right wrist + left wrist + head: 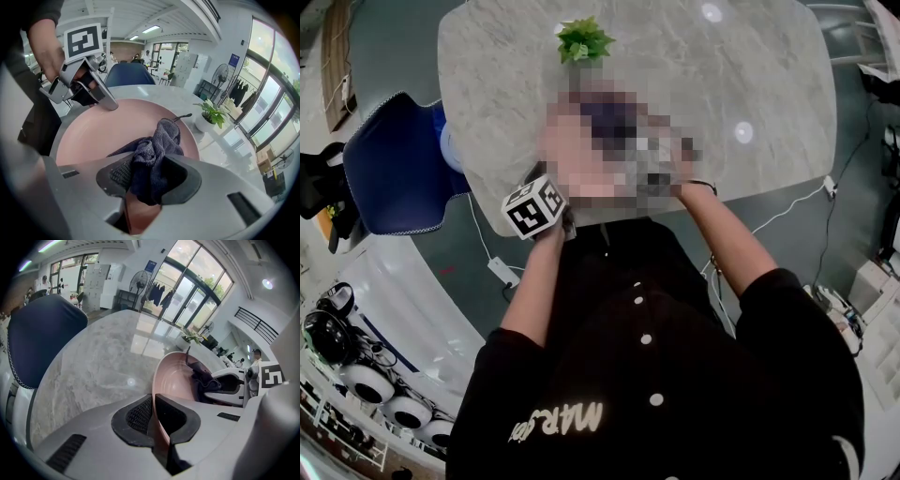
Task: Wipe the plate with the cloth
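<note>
Dark cloth clenched in right gripper over pink plate
Left gripper jaws pinch the plate's rim, lower centre of frame, likely steadying it over the counter so the cloth can rub its face.

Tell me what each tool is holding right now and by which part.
The left tool pinches the pink plate by its rim. The right tool grips the dark cloth by a bunched fold.

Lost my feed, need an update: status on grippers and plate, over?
Left gripper shut on rim of plate. Right gripper shut on cloth, over the plate's face. Potted plant just past the rim, not blocking.
</note>
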Available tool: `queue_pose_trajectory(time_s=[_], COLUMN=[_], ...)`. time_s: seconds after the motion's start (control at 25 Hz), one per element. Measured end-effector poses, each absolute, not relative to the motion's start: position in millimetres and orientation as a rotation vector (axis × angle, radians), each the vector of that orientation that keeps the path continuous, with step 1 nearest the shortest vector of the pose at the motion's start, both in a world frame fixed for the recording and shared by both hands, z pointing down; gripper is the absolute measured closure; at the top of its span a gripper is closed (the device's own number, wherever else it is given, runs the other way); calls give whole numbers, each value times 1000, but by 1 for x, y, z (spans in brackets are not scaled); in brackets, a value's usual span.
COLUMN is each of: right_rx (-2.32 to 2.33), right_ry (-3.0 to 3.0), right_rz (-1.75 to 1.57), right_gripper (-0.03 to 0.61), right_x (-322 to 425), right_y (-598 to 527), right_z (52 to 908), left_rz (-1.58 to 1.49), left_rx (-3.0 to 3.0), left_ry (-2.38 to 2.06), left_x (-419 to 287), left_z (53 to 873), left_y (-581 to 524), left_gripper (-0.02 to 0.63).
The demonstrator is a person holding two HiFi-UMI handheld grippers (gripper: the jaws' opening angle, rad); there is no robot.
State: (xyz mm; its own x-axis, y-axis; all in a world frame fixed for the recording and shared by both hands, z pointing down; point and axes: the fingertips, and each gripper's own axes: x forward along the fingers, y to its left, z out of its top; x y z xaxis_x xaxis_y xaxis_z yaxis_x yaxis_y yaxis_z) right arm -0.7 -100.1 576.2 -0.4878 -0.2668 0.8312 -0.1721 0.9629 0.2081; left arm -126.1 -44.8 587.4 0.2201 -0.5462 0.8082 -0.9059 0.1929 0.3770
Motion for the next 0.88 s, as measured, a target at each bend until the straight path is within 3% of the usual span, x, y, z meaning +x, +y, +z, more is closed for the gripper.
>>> queue_pose_trajectory(time_s=[0.88], right_rx=[203], right_ry=[-1954], right_rz=[-293], right_gripper=[437], right_x=[37], right_y=[-94], right_z=[580], left_rz=[423], left_rx=[1483], left_ry=[-1435], left_x=[-125], left_z=[586], left_y=[-46], left_gripper=[580])
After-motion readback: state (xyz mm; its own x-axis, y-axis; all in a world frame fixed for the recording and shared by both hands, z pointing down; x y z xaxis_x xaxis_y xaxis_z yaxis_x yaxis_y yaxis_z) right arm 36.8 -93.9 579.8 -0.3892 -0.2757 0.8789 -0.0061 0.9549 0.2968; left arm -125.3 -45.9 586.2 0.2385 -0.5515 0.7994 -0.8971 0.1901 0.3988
